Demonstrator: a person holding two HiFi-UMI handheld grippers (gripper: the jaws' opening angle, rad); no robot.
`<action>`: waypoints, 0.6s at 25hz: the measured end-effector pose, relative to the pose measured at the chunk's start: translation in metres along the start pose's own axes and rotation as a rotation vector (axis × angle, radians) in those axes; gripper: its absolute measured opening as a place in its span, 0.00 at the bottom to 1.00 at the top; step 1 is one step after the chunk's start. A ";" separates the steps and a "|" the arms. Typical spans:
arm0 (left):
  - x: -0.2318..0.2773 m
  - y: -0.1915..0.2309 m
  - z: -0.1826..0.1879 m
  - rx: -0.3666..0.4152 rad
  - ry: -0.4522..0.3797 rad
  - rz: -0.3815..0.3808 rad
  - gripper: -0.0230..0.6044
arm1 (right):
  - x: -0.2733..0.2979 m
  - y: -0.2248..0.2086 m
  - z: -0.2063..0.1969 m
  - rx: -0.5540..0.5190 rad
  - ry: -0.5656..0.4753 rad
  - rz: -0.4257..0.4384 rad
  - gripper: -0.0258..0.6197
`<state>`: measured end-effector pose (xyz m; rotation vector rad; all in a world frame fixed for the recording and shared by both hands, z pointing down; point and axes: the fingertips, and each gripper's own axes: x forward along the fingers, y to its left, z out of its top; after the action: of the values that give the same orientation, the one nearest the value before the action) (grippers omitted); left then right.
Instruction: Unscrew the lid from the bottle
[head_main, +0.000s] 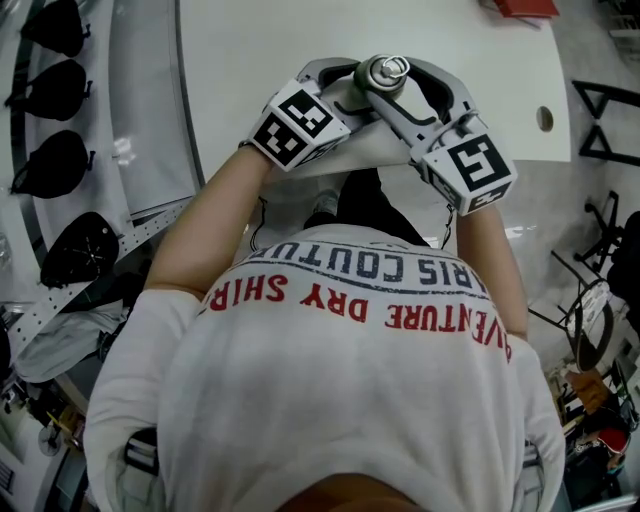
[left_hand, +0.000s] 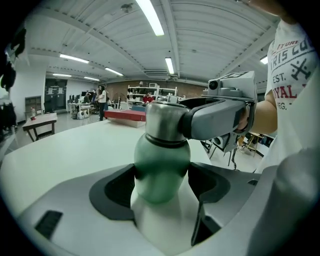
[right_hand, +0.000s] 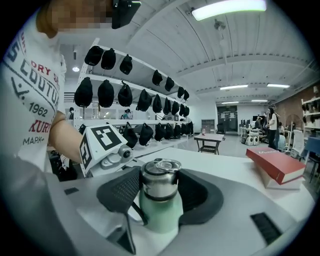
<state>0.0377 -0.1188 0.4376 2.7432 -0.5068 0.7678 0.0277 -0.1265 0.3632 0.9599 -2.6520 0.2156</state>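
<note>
A bottle with a pale green body (left_hand: 161, 162) and a steel lid (right_hand: 160, 181) stands at the near edge of the white table (head_main: 250, 50). My left gripper (left_hand: 160, 187) is shut on the green body, its dark pads pressing both sides. My right gripper (right_hand: 160, 195) is shut on the steel lid, which sits between its ribbed black pads. In the head view both grippers meet around the lid (head_main: 386, 72), the left gripper (head_main: 360, 90) coming from the left and the right gripper (head_main: 402, 88) from the right. The bottle's base is hidden.
A red book (right_hand: 276, 165) lies on the table to the right, and shows at the far edge (head_main: 525, 8) in the head view. Racks of black caps (head_main: 55, 160) run along the left. A round hole (head_main: 545, 118) sits near the table's right edge.
</note>
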 end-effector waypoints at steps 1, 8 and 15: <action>0.000 0.000 0.000 0.010 0.006 -0.014 0.60 | 0.000 0.001 0.000 -0.004 0.007 0.015 0.41; -0.001 -0.001 -0.002 0.078 0.048 -0.110 0.60 | 0.000 0.004 -0.002 -0.061 0.051 0.133 0.41; -0.002 -0.002 -0.002 0.159 0.084 -0.232 0.60 | 0.000 0.007 0.000 -0.102 0.084 0.290 0.41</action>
<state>0.0361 -0.1158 0.4381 2.8306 -0.1116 0.8918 0.0229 -0.1217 0.3627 0.5214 -2.6856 0.1785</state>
